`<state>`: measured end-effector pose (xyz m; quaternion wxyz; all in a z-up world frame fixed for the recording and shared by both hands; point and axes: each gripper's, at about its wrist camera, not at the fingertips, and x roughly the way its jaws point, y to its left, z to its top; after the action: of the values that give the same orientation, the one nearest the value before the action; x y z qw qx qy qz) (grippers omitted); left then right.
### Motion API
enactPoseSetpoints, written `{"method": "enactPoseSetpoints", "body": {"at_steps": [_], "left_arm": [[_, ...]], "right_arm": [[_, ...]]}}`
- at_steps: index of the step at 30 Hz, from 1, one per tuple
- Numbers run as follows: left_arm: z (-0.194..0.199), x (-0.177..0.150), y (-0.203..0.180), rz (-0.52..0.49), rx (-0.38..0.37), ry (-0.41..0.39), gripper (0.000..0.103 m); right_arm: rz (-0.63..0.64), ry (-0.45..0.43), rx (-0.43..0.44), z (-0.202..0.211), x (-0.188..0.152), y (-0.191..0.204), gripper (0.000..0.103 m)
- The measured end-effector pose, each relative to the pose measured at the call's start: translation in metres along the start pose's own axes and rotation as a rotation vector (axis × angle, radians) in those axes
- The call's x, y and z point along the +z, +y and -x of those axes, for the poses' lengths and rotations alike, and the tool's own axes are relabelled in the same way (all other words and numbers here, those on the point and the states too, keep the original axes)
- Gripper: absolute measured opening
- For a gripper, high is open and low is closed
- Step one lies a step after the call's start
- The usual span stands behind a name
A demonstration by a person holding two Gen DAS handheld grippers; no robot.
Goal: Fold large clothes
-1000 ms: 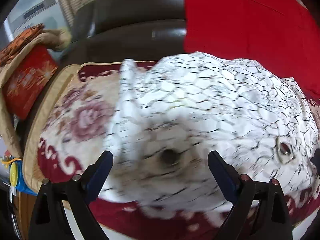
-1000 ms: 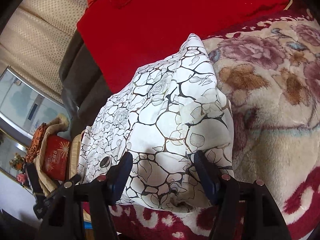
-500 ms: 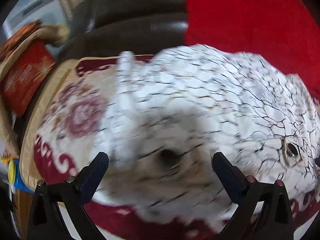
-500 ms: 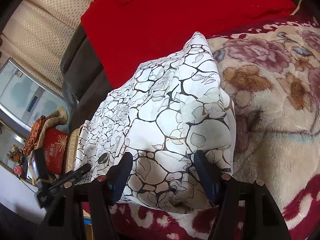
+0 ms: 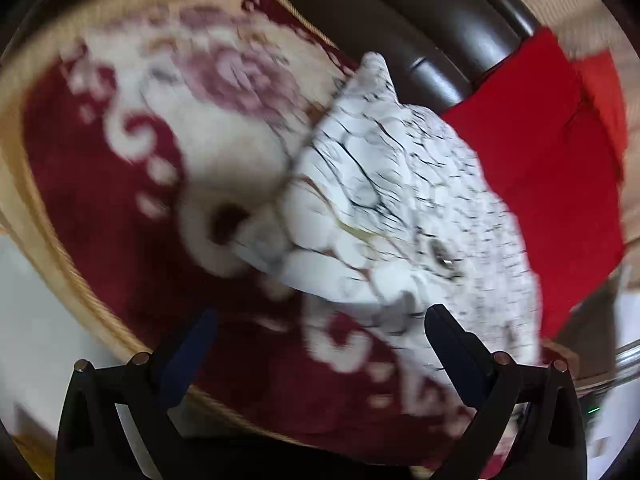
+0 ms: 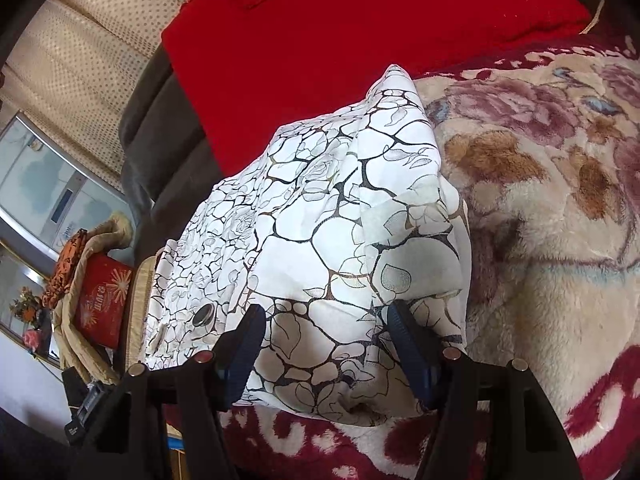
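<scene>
1. The white garment (image 6: 340, 248), printed with black-outlined roses, lies bunched on the floral plush blanket (image 6: 560, 220) near its front edge, its far tip just beside the red cushion (image 6: 340, 40).
2. My right gripper (image 6: 326, 344) is open, its jaws either side of the near fold but not closed on it; my left gripper (image 5: 320, 344) is wide open and holds nothing.
3. I judge the cloth light, thin and limp; it should sag and slide, so a hem corner or seam looks the best grip.
4. A metal snap (image 6: 203, 315) sits near the left edge.
5. The deep pile may drag; a red box (image 6: 102, 304) stands beyond the blanket's left edge.
</scene>
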<state>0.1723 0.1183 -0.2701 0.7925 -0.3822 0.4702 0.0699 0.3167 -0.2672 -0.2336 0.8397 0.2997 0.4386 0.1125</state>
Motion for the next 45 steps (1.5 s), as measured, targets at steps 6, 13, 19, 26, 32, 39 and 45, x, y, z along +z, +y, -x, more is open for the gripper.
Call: {"method": "enactPoseSetpoints", "body": {"at_steps": [6, 13, 19, 26, 32, 39, 45], "left_arm": [[-0.032, 0.018, 0.004, 0.143, -0.126, -0.017, 0.102], [-0.034, 0.045, -0.027, 0.091, -0.201, -0.078, 0.077], [-0.056, 0.052, -0.018, 0.162, -0.23, -0.053, 0.086], [-0.043, 0.057, -0.041, 0.024, -0.151, -0.089, 0.036], [-0.014, 0.053, -0.1, -0.232, -0.111, -0.158, 0.027], [0.01, -0.005, -0.221, -0.675, -0.055, -0.182, 0.017], [-0.054, -0.122, -0.3, -1.098, 0.046, -0.064, 0.016]], "right_arm": [[0.022, -0.002, -0.037, -0.002, -0.001, 0.006, 0.067], [0.024, -0.003, -0.045, -0.003, -0.001, 0.008, 0.067], [0.028, -0.006, -0.032, -0.002, -0.002, 0.007, 0.067], [0.019, 0.003, -0.004, -0.001, 0.0, 0.002, 0.067], [-0.015, 0.006, 0.032, 0.0, 0.001, -0.005, 0.067], [-0.201, -0.017, 0.268, 0.016, 0.006, -0.042, 0.063], [-0.264, -0.122, 0.421, 0.06, 0.023, -0.078, 0.065]]}}
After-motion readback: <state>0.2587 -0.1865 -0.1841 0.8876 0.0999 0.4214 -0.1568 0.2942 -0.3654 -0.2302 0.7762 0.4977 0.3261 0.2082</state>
